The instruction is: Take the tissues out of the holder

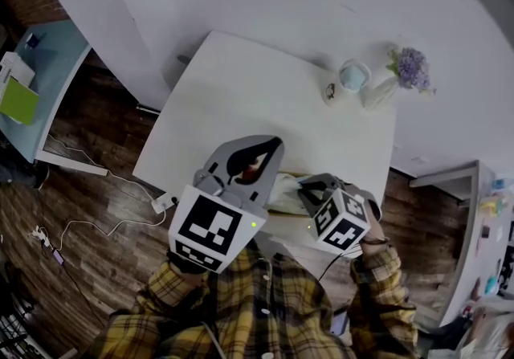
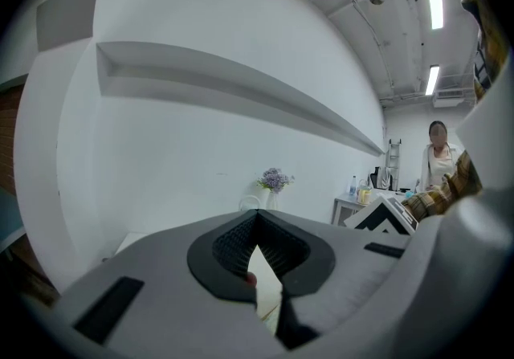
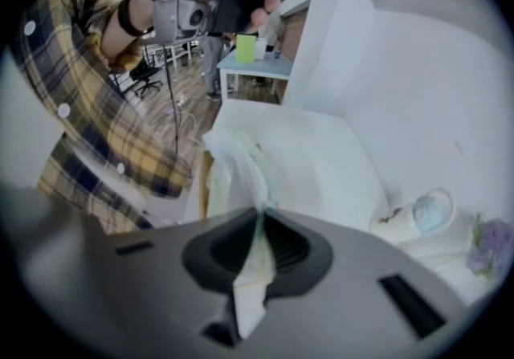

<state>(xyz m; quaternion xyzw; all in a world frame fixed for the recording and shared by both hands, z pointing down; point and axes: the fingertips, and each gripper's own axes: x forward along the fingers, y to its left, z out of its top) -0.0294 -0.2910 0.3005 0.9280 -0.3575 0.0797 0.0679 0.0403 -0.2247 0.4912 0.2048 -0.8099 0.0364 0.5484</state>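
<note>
Right gripper (image 3: 261, 213) fingers (image 3: 217, 249) tight around tissue (image 3: 233, 161)

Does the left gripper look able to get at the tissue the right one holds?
Probably yes. The left gripper sits just beside the tissue clamped in the right gripper, with nothing between them; its jaws are together and would have to open first.

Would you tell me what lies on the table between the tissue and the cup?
Past the tissue, bare white table, apart from a small item beside the cup; the right gripper view shows it.
</note>
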